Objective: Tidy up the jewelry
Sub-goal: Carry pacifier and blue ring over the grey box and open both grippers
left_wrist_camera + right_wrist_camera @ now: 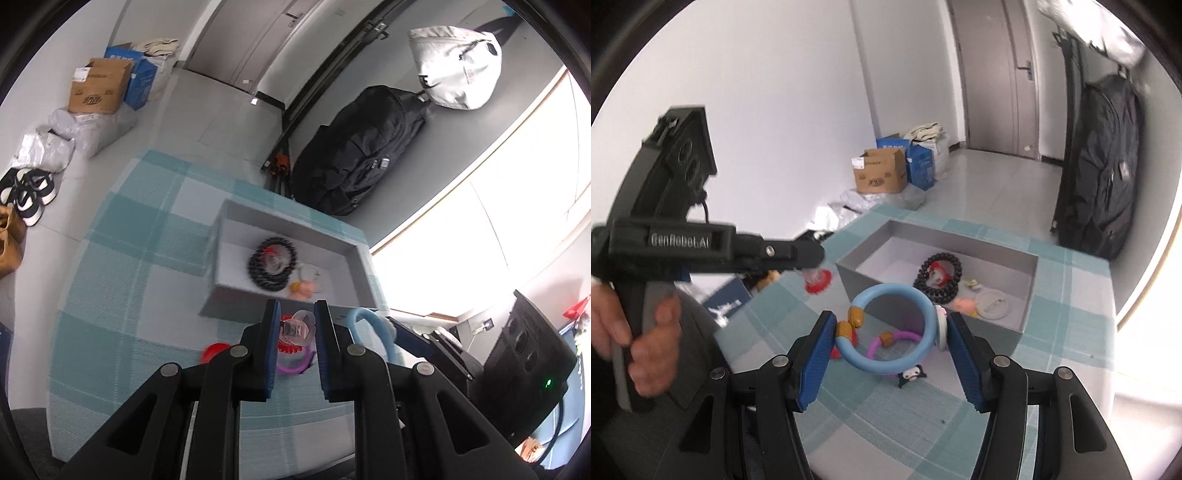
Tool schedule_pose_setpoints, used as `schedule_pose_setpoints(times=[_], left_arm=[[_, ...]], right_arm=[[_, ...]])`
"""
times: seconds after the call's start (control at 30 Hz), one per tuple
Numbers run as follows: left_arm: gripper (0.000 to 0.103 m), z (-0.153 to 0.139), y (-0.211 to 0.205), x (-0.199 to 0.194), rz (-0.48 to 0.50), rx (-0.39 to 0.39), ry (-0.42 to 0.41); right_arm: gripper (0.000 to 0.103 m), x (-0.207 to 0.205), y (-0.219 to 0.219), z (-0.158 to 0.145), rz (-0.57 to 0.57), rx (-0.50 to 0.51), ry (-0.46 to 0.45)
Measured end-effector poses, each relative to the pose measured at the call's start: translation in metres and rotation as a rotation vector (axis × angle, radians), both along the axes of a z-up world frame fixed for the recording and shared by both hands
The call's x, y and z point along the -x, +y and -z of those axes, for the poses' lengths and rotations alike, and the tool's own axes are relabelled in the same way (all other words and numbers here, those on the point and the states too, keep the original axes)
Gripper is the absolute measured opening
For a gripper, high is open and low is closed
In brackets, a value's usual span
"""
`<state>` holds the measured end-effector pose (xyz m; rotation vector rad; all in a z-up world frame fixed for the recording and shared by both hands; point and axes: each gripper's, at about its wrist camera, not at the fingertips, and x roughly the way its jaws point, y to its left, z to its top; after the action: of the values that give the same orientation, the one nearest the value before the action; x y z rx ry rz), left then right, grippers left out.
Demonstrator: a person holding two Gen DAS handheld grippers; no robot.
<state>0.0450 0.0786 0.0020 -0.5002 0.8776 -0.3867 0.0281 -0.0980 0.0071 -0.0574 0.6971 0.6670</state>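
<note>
My left gripper (297, 312) is shut on a small clear piece with a red frilled part (295, 330), held above the check cloth; in the right wrist view that piece (817, 277) hangs at the left gripper's tip, left of the grey box (934, 236). My right gripper (892, 326) is shut on a light blue bangle (923, 306) with brown beads and a white charm, lifted in front of the box. Inside the box lie a black beaded bracelet (938, 280), a white round badge (991, 302) and a pink charm (964, 305). On the cloth lie a purple bangle (897, 336) and a small black-and-white figure (911, 373).
The teal check cloth (1071, 332) covers a small table whose edges fall off close on all sides. A black backpack (362, 147) and a white bag (454, 66) hang behind. Cardboard boxes (881, 175), bags and shoes (31, 195) sit on the floor. A hand (646, 332) grips the left handle.
</note>
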Motion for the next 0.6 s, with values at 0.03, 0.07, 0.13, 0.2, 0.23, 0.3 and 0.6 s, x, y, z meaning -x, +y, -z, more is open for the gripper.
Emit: schedule_pose_setpoints(times=[0.03, 0.07, 0.13, 0.2, 0.23, 0.3, 0.6], left_arm=[[0.014, -0.003, -0.004, -0.001, 0.006, -0.011, -0.008], [0.014, -0.005, -0.007, -0.003, 0.01, -0.017, -0.012], [0.014, -0.008, -0.013, -0.009, 0.016, -0.033, -0.013], [0.014, -0.012, -0.015, -0.016, 0.011, -0.069, -0.017], [0.014, -0.014, -0.016, -0.019, 0.009, -0.083, -0.019], [0.014, -0.015, -0.018, -0.027, 0.021, -0.085, -0.021], [0.014, -0.011, -0.03, -0.063, 0.06, -0.082, -0.02]], right_arm=[[0.06, -0.003, -0.003, -0.003, 0.006, -0.017, 0.004], [0.06, -0.005, -0.005, -0.005, 0.009, -0.03, 0.006], [0.06, -0.012, -0.01, -0.009, 0.023, -0.056, 0.009], [0.06, -0.019, -0.014, -0.012, 0.041, -0.072, 0.013], [0.06, -0.024, -0.016, -0.013, 0.051, -0.082, 0.016], [0.06, -0.032, -0.021, -0.016, 0.062, -0.103, 0.014], [0.06, -0.067, -0.028, -0.017, 0.09, -0.165, 0.015]])
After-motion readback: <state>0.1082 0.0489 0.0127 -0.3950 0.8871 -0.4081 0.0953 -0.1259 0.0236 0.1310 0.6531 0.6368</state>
